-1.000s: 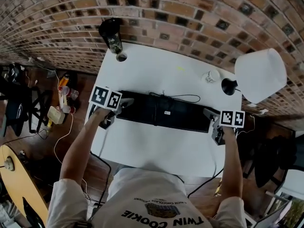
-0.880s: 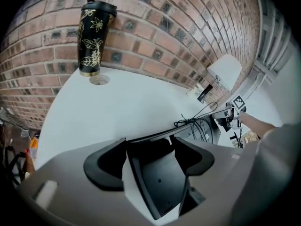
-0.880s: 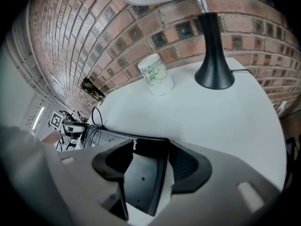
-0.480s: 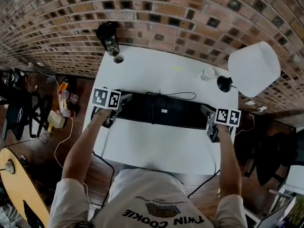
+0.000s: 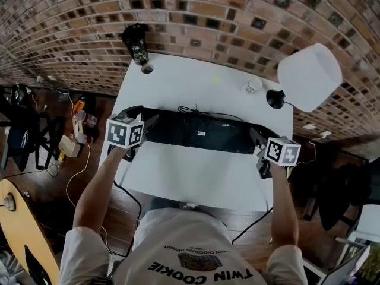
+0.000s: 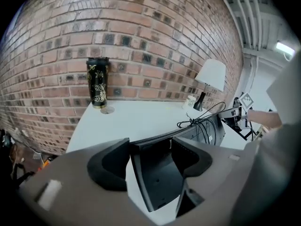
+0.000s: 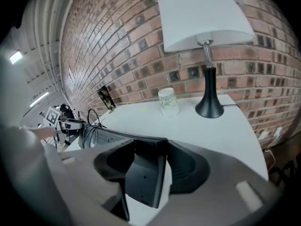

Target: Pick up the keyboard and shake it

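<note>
A long black keyboard [image 5: 199,132] is held off the white table [image 5: 196,180] by its two ends, with its labelled underside showing and its cable [image 5: 205,113] bunched on top. My left gripper [image 5: 144,127] is shut on the left end. In the left gripper view that end [image 6: 157,178] sits tilted between the pads of the left gripper [image 6: 150,157], above the tabletop. My right gripper [image 5: 257,142] is shut on the right end. The right gripper view shows that end [image 7: 143,178] clamped in the right gripper [image 7: 148,164].
A black patterned tumbler [image 5: 136,43] stands at the table's far left corner beside a small round hole [image 5: 146,69]. A white cup [image 5: 252,86] and a black-based lamp with a white shade [image 5: 309,76] stand at the far right. A brick wall runs behind.
Both grippers have closed on the keyboard's ends and raised it off the table. It has moved away from the person, and both marker cubes have tipped.
</note>
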The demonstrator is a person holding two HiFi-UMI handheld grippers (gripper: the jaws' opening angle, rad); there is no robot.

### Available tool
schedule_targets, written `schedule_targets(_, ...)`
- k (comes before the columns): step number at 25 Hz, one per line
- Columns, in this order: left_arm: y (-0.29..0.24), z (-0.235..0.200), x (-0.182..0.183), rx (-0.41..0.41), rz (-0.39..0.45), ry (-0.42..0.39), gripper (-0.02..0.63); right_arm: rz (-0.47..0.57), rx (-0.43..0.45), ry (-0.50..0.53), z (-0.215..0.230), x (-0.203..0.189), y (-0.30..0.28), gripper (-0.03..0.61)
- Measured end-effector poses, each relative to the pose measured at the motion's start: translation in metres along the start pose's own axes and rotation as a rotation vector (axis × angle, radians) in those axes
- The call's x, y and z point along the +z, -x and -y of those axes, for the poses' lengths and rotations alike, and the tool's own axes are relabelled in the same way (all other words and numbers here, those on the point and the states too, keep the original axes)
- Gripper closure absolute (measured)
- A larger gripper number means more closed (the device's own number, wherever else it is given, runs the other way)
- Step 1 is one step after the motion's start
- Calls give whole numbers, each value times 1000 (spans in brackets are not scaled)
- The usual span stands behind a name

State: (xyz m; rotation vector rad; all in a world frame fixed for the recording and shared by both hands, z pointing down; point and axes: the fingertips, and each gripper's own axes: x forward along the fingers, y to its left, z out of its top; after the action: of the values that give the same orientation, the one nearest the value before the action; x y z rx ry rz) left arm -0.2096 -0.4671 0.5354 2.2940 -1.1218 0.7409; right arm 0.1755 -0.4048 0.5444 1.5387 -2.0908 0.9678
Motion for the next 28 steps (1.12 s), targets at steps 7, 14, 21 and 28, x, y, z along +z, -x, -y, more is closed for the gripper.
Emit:
schedule_targets(7, 36, 18, -5, 65, 56, -100, 325, 83, -1, 111, -16, -3, 30, 360)
schedule_targets(14, 64, 34, -13, 137, 82, -183, 324, 122, -24, 208, -29, -12, 58, 364)
schedule_targets(21, 89, 52, -30, 225, 86, -267, 330, 154, -70, 316, -40, -29, 84, 365)
schedule_targets(28, 111, 67, -50, 300, 46, -342, 347, 162, -125, 428, -47, -48, 102, 368)
